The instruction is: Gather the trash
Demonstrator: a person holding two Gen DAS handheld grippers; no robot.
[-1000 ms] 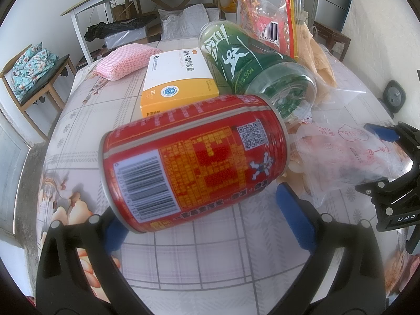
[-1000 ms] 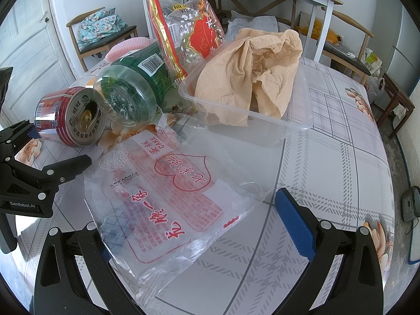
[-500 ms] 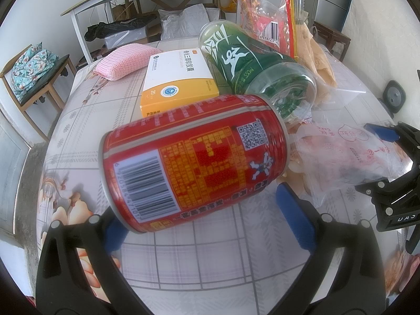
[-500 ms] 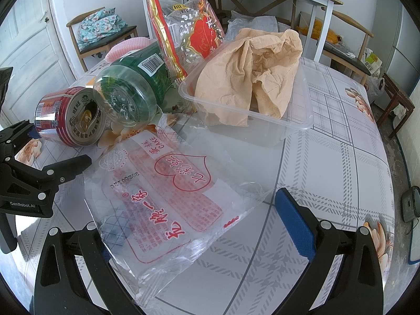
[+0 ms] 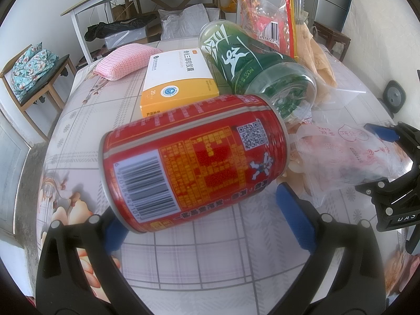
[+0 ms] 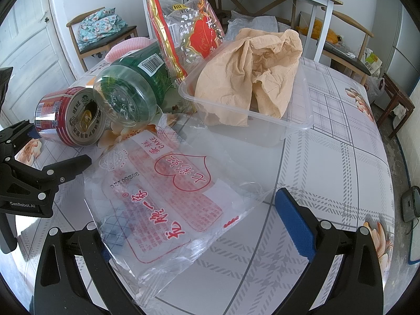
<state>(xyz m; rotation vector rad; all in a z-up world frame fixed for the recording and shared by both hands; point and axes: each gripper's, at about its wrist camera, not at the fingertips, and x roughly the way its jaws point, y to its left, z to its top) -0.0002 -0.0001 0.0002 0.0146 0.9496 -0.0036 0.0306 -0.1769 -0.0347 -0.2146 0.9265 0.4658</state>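
A red drink can (image 5: pixel 194 160) lies on its side on the table, just ahead of my open left gripper (image 5: pixel 207 220); its left end rests over the left finger pad. It also shows in the right wrist view (image 6: pixel 69 115). A green plastic bottle (image 5: pixel 260 71) lies behind it. A clear cake wrapper with red print (image 6: pixel 168 194) lies flat between the fingers of my open right gripper (image 6: pixel 204 228), covering the left finger. A clear plastic tub (image 6: pixel 296 120) holds crumpled brown paper (image 6: pixel 252 73). A red snack bag (image 6: pixel 189 34) leans behind the bottle.
A yellow and white medicine box (image 5: pixel 178 78) and a pink sponge (image 5: pixel 126 60) lie farther back on the patterned tablecloth (image 6: pixel 336 141). Chairs and a white desk stand beyond the table. The left gripper shows at the left edge of the right wrist view (image 6: pixel 31 178).
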